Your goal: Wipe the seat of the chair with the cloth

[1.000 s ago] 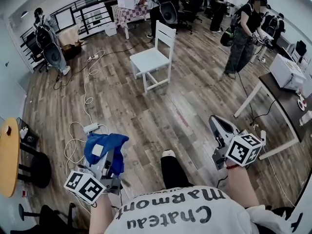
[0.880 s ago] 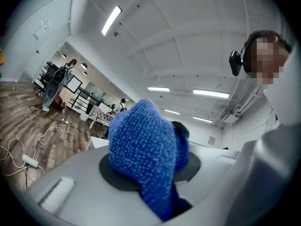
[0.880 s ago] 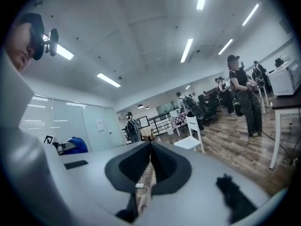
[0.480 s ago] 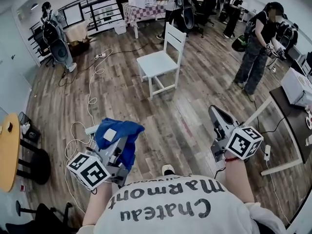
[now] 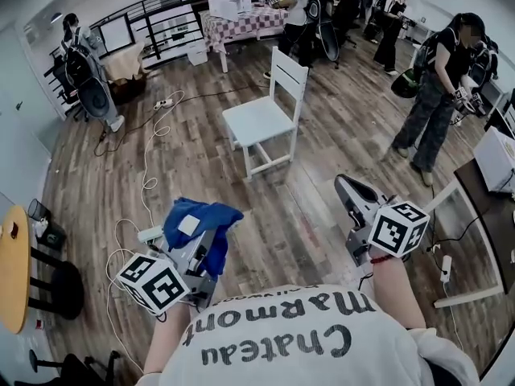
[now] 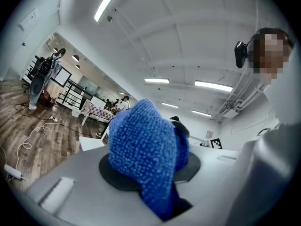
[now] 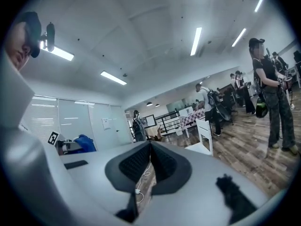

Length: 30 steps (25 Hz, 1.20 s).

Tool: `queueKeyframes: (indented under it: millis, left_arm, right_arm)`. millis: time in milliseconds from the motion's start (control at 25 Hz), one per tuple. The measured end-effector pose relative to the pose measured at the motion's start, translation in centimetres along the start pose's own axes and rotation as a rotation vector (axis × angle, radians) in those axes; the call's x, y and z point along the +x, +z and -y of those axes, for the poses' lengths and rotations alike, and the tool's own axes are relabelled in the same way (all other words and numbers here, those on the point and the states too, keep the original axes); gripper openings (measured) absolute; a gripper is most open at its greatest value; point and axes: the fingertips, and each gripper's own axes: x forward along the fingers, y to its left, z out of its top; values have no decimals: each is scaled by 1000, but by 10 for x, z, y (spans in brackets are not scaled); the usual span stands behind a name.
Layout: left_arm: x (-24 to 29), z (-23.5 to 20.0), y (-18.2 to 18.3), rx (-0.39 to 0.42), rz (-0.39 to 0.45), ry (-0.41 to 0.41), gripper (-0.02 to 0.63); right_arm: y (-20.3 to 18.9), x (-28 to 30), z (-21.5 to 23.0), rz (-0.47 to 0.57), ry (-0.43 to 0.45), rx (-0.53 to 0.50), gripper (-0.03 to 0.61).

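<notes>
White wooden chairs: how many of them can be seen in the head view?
1. The white wooden chair stands alone on the wood floor, in the upper middle of the view. Others may be hidden behind the people at the back.

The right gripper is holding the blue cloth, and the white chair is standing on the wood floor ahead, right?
No, the left gripper holds the blue cloth, pinched between its fingers; the left gripper view shows it. The right gripper holds nothing. The white chair does stand on the wood floor ahead.
</notes>
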Motion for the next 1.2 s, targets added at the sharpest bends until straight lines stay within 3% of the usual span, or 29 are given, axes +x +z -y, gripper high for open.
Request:
queueKeyframes:
  millis: [240, 480, 760, 1000, 1200]
  left_arm:
    - [34, -20, -6, 3, -25, 4, 120]
    - [49, -48, -1, -55, -27, 59, 120]
    - [74, -92, -2, 0, -98, 90, 120]
    - [125, -148, 13, -46, -122, 37, 120]
    - [173, -204, 54, -82, -102, -3, 120]
  right_arm:
    - [-12, 39, 21, -33, 43, 24, 15]
    - [-30, 69, 38, -75, 60, 79, 15]
    - [-42, 115, 59, -106, 45, 115, 15]
    - [-39, 175, 86, -124, 2, 125, 15]
    - [-18, 238, 105, -107, -30, 113, 15]
